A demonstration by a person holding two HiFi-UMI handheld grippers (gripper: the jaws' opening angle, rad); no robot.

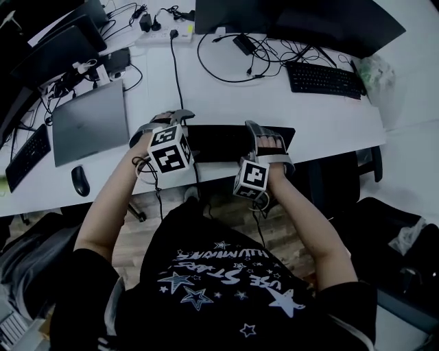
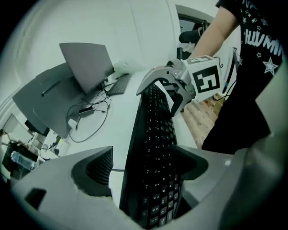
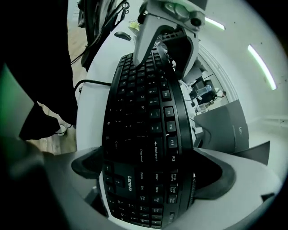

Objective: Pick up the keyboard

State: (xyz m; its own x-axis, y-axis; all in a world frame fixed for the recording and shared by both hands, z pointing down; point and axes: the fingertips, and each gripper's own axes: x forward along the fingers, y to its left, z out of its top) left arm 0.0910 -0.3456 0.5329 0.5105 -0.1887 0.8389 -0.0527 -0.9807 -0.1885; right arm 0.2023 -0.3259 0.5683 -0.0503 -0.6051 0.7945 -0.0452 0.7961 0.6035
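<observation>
A black Lenovo keyboard point(image 1: 230, 142) lies along the near edge of the white desk point(image 1: 226, 103), right in front of the person. My left gripper point(image 1: 168, 122) clasps its left end and my right gripper point(image 1: 267, 140) its right end. In the left gripper view the keyboard point(image 2: 155, 148) runs tilted between the jaws of the left gripper point(image 2: 143, 173), with a thin strip of desk beside one pad. In the right gripper view both pads of the right gripper point(image 3: 148, 173) sit against the keyboard point(image 3: 144, 117). I cannot tell whether it is off the desk.
A closed grey laptop point(image 1: 90, 123) and a black mouse point(image 1: 80, 180) lie to the left. A second black keyboard point(image 1: 322, 79), loose cables point(image 1: 226, 65) and dark monitors point(image 1: 302, 17) fill the far side. A black chair point(image 1: 346, 171) stands at the right.
</observation>
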